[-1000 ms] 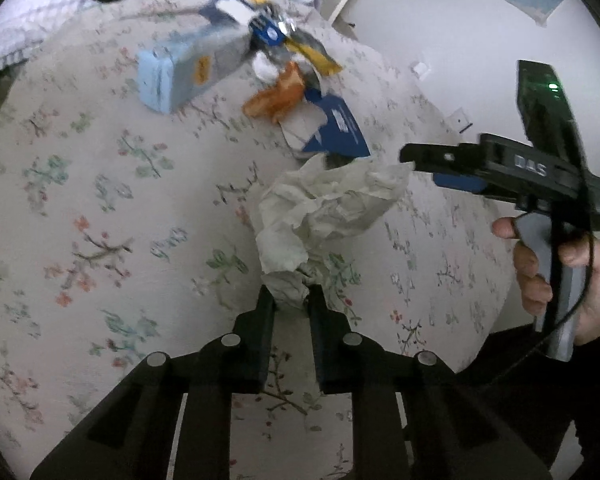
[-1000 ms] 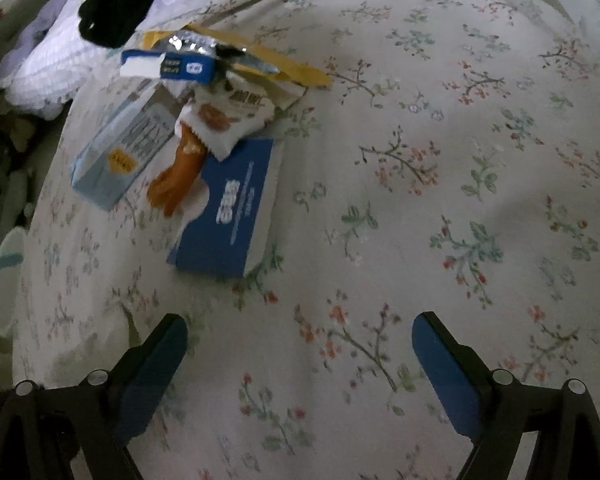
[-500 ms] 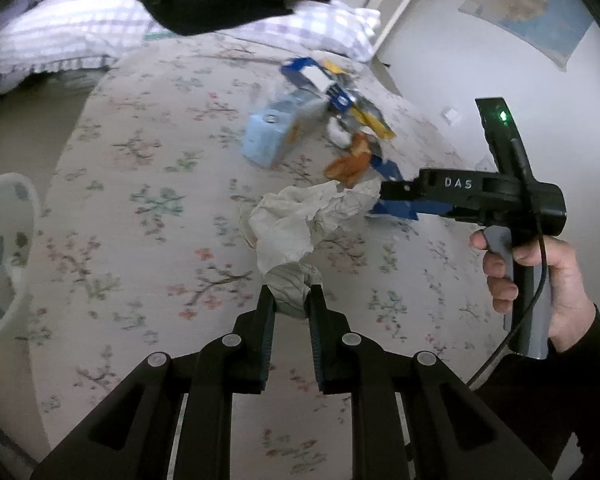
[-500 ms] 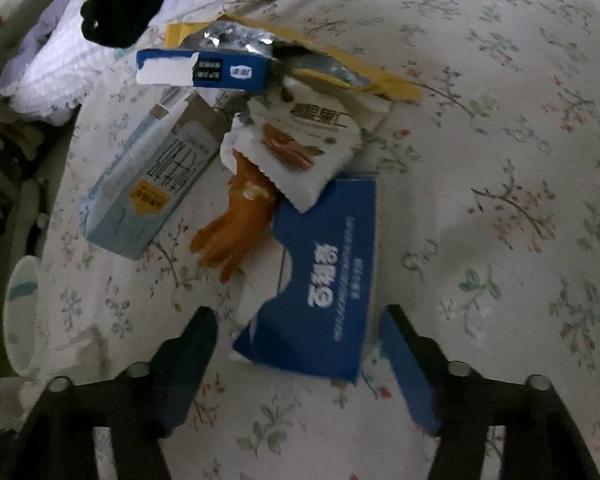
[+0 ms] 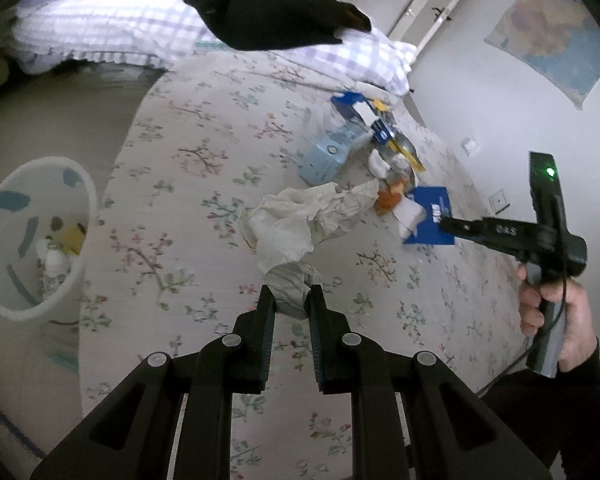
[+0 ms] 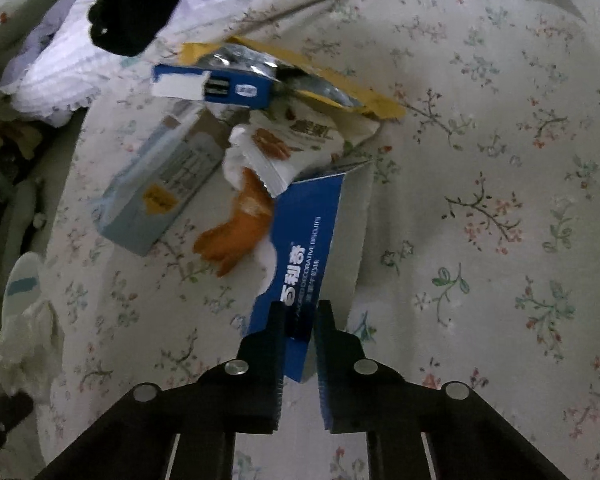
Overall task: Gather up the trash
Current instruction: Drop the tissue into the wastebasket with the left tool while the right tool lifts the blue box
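Observation:
My left gripper (image 5: 292, 294) is shut on a crumpled white paper wad (image 5: 300, 220) and holds it above the floral bedspread (image 5: 204, 184). In the right wrist view my right gripper (image 6: 300, 312) is shut on the near end of a flat blue biscuit box (image 6: 308, 232), which is tilted up off the bed. The left wrist view shows that same right gripper (image 5: 446, 223), held by a hand (image 5: 556, 320), with its tip on the blue box (image 5: 432, 210). A white trash bin (image 5: 32, 236) with some rubbish inside stands on the floor at the left.
More trash lies behind the blue box: a light-blue carton (image 6: 160, 196), an orange wrapper (image 6: 236, 232), a white snack bag (image 6: 292, 144), a yellow foil bag (image 6: 300, 80) and a small blue box (image 6: 220, 88). A black garment (image 6: 140, 4) lies on checked pillows (image 5: 100, 28).
My right gripper came forward over the blue box and shut on its near end. My left gripper lifted and drew back with the paper wad, and the bin came into view.

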Demonstrator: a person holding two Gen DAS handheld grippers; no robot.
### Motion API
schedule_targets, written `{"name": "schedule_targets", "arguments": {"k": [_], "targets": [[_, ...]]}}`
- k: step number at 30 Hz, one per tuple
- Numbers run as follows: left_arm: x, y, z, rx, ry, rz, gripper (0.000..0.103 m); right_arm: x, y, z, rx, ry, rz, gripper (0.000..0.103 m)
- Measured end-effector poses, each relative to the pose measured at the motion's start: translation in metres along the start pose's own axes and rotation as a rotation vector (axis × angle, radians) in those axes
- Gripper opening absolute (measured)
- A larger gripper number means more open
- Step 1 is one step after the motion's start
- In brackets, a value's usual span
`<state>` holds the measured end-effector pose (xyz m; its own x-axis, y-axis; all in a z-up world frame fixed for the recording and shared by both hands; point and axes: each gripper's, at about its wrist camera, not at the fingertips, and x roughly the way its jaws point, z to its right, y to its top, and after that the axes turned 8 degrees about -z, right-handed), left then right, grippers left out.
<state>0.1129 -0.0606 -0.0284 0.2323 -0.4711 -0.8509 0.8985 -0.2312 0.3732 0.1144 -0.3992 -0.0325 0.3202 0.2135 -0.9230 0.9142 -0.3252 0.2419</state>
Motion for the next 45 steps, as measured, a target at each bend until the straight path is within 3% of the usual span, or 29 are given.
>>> {"name": "schedule_targets", "arguments": {"k": [6, 18, 20, 22, 23, 30, 38, 40, 45], "targets": [[-0.019, 0.0, -0.018, -0.05, 0.007, 0.04, 0.017, -0.018, -0.006, -0.021, -0.049, 0.059, 0.029, 0.004], [-0.058, -0.001, -0.072, -0.188, 0.037, 0.118, 0.017, -0.045, -0.005, -0.088, -0.176, 0.163, 0.079, 0.005], [-0.06, -0.004, -0.08, -0.207, 0.044, 0.116, 0.017, -0.038, -0.003, -0.093, -0.177, 0.144, 0.067, 0.02], [-0.059, -0.006, -0.087, -0.219, 0.051, 0.107, 0.017, -0.025, -0.002, -0.09, -0.147, 0.118, 0.024, 0.084], [-0.059, -0.007, -0.091, -0.225, 0.053, 0.102, 0.017, -0.017, -0.001, -0.087, -0.112, 0.105, 0.005, 0.089], [-0.057, -0.011, -0.102, -0.235, 0.065, 0.083, 0.017, 0.032, 0.005, -0.083, -0.06, -0.079, -0.074, 0.089], [-0.063, -0.01, -0.114, -0.257, 0.071, 0.093, 0.017, 0.063, 0.006, -0.086, -0.06, -0.113, -0.115, 0.088], [-0.066, -0.01, -0.117, -0.266, 0.073, 0.096, 0.017, 0.067, 0.005, -0.089, -0.068, -0.123, -0.117, 0.072], [-0.074, -0.009, -0.132, -0.293, 0.081, 0.113, 0.017, 0.054, 0.007, -0.105, -0.114, -0.101, -0.068, 0.06]]}}
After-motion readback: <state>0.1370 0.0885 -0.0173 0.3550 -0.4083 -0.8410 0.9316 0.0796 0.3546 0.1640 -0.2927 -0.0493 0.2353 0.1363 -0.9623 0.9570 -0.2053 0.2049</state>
